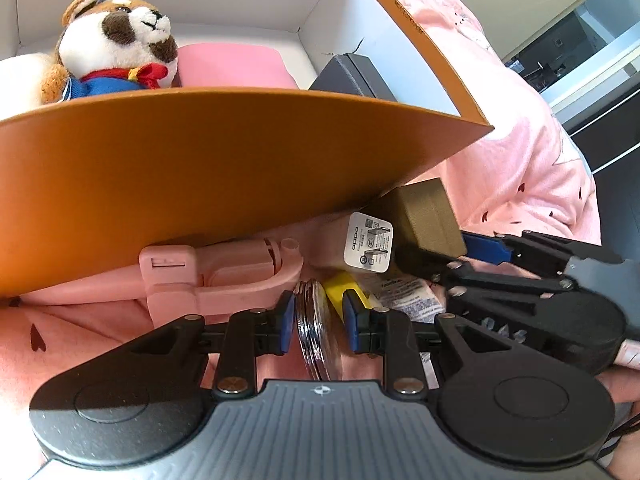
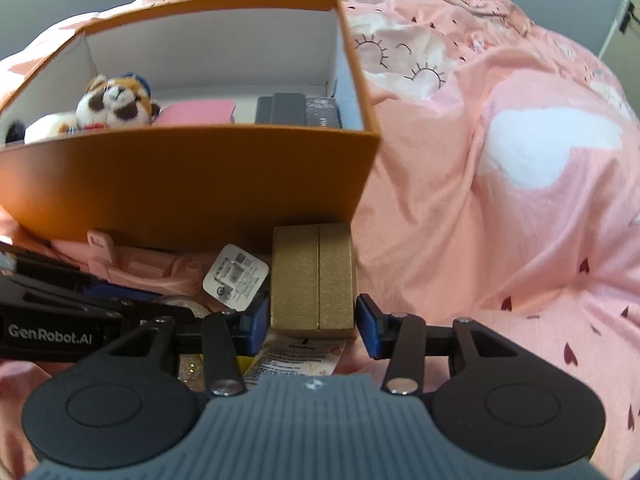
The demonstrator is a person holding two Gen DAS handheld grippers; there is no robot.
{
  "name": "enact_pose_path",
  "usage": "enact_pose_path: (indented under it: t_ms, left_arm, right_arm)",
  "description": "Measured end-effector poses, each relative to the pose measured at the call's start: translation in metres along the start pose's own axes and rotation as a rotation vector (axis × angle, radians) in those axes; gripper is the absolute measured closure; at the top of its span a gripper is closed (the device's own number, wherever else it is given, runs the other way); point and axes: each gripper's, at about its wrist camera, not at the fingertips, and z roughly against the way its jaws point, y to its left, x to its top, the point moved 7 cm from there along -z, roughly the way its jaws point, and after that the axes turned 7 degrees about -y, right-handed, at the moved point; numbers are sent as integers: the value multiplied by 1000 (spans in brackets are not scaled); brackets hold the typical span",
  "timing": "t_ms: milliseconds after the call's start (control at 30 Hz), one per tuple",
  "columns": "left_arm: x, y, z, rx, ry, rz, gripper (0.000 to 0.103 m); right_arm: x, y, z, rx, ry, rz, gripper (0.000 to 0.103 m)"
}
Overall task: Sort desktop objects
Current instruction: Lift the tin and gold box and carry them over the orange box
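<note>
Grips a clear round case (image 1: 319,338), stood on edge, with the left gripper (image 1: 318,316), over pink bedding (image 2: 480,240) before the orange box (image 1: 200,168). Straddles the gold box (image 2: 312,276) with the right gripper (image 2: 312,322), pads apart, not pressing (white charger (image 2: 236,278) just beside).

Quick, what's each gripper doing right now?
Left gripper: pads either side of a clear round case, grip uncertain.
Right gripper: open around the gold box.

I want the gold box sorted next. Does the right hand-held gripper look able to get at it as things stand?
Probably yes. The right hand-held gripper already straddles the gold box, open pads on either side and nothing between. The white charger lies close on one side, so closing might nudge it.
</note>
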Motion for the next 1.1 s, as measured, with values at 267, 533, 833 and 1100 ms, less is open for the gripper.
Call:
enact_pose_path:
  t_ms: [267, 533, 833, 1100]
  left_arm:
    - [-10, 0, 5, 27, 81, -28, 74]
    - [-23, 6, 5, -40, 145, 32, 80]
    - [-29, -9, 2, -79, 150, -15, 84]
    - [-13, -14, 36, -62, 82, -21, 88]
  right_arm:
    - [-7, -10, 5, 26, 12, -71, 55]
    - [-9, -11, 5, 28, 5, -84, 55]
    - [-9, -16, 5, 37, 3, -116, 55]
    - [-6, -28, 25, 79, -13, -190, 56]
